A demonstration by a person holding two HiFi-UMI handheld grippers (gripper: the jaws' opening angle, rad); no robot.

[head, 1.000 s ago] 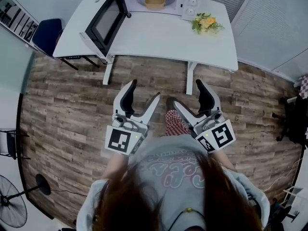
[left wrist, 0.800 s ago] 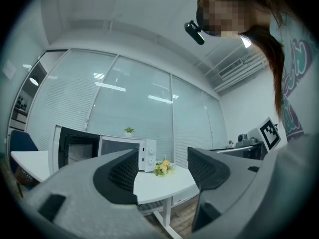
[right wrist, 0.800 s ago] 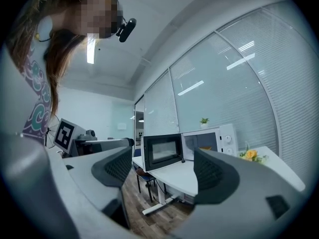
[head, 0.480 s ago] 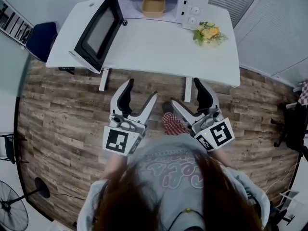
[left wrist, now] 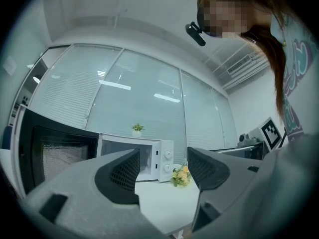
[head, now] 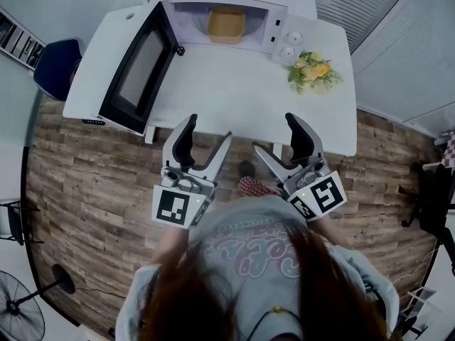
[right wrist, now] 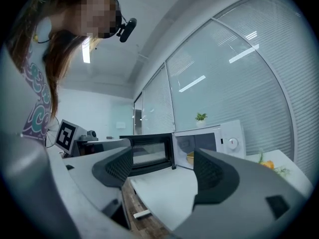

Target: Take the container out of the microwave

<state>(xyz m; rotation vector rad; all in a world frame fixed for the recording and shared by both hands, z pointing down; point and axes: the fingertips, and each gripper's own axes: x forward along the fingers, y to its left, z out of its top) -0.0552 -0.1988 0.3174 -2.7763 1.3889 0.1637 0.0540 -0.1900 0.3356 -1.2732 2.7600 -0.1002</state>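
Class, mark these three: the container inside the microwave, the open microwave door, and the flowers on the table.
container (head: 227, 23): head view, middle of its tan body.
microwave door (head: 135, 69): head view, its dark window.
flowers (head: 315, 70): head view, the orange bloom.

Tan container (head: 227, 23) inside open microwave (head: 274, 20)

White table (head: 234, 84) — standing on a wood-plank floor (head: 85, 183).
On it, far side: white microwave (head: 288, 27), its door (head: 135, 69) swung open to the left, out past the table's left edge.
Just right of the microwave: small bunch of yellow flowers (head: 314, 71) — lying near the right edge.
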